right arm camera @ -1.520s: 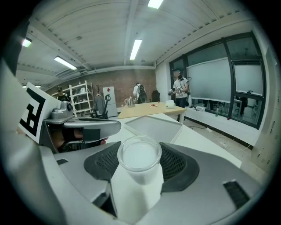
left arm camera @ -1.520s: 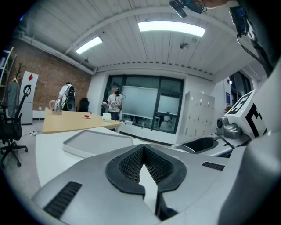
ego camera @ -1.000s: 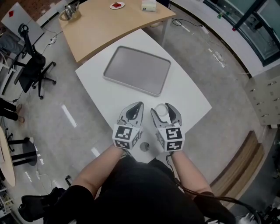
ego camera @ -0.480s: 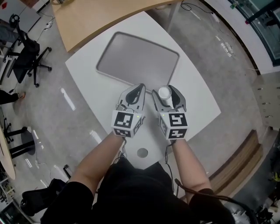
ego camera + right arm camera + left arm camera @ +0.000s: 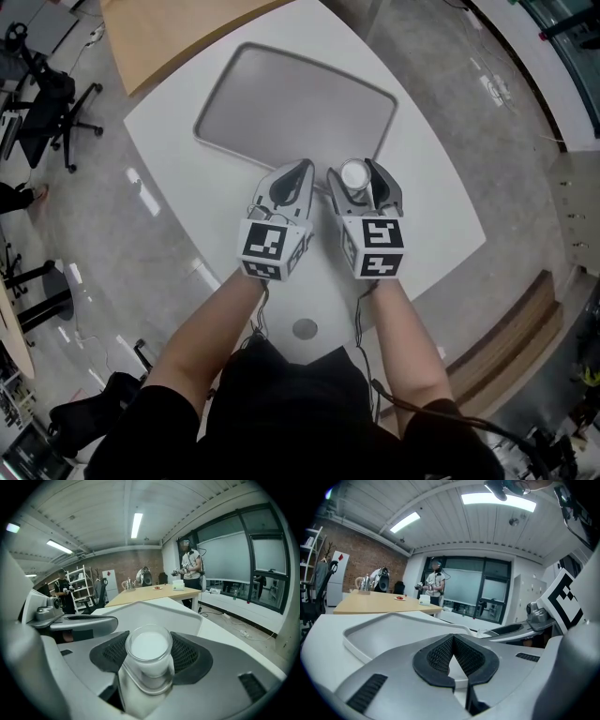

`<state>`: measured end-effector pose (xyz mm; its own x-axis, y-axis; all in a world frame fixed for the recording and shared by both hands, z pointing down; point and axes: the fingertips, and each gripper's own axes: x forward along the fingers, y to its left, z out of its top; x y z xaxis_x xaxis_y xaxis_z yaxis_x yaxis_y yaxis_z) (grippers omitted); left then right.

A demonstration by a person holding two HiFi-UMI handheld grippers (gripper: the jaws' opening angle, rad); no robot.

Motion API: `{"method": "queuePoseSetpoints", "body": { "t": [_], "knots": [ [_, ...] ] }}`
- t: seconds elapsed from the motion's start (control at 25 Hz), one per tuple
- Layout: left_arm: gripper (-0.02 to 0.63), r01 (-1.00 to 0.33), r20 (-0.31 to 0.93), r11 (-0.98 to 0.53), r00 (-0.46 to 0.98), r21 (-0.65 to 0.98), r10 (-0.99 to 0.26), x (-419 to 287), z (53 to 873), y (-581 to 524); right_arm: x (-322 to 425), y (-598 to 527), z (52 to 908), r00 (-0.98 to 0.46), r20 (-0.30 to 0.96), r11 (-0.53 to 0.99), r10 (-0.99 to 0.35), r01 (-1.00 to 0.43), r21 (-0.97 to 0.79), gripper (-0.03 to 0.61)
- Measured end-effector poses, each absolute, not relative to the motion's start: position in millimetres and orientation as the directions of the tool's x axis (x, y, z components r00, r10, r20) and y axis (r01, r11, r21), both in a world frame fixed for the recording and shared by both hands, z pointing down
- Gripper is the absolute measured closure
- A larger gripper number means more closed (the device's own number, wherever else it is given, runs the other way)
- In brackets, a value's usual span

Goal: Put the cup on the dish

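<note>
The dish is a grey rectangular tray (image 5: 291, 103) lying on the white table (image 5: 427, 211). A small clear cup (image 5: 355, 175) with a white inside stands upright between the jaws of my right gripper (image 5: 356, 174), which is shut on it just short of the tray's near edge. In the right gripper view the cup (image 5: 149, 651) fills the gap between the black pads, with the tray (image 5: 154, 613) right behind it. My left gripper (image 5: 302, 170) sits beside the right one at the tray's near rim. Its jaws are shut on nothing, and the tray (image 5: 384, 630) lies ahead of them.
A wooden table (image 5: 169, 28) stands beyond the white one. A black office chair (image 5: 47, 89) is at the far left on the grey floor. A round metal disc (image 5: 305, 328) lies on the floor near the person's body. People stand far off in both gripper views.
Both grippers have moved forward across the white table toward the tray, the right one carrying the cup. They now sit at the tray's near edge.
</note>
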<state>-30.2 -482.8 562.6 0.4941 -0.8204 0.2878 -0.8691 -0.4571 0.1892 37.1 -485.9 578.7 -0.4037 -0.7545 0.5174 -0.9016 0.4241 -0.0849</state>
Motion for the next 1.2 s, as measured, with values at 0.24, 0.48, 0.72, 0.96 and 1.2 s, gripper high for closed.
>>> {"method": "queuePoseSetpoints", "body": {
  "t": [0.24,0.48,0.72,0.96,1.2],
  "knots": [
    [0.606,-0.864,0.303,-0.455,0.502,0.215,-0.810,-31.4,573.9,-478.1,37.1,-485.9,586.1,-0.387,0.509,0.408,-0.769,-0.910,-0.075,0.319],
    [0.606,-0.865,0.293,-0.456,0.500,0.208,-0.815,-36.7,566.2,-473.6,34.6,-485.1,573.5,-0.388,0.466,0.412,-0.795,-0.910,-0.056,0.319],
    [0.606,-0.864,0.245,-0.466,0.502,0.192,-0.830,-44.1,523.8,-455.3,41.7,-460.4,519.9,-0.371,0.374,0.381,-0.850,-0.923,-0.049,0.322],
    [0.606,-0.853,0.184,-0.494,0.520,0.171,-0.834,-49.6,450.1,-400.4,49.6,-395.4,452.7,-0.326,0.297,0.322,-0.897,-0.945,-0.062,0.564],
    [0.606,-0.838,0.140,-0.526,0.543,0.145,-0.828,-43.7,382.4,-335.3,44.9,-331.3,382.0,-0.362,0.225,0.348,-0.905,-0.932,-0.098,0.566]
  ]
}}
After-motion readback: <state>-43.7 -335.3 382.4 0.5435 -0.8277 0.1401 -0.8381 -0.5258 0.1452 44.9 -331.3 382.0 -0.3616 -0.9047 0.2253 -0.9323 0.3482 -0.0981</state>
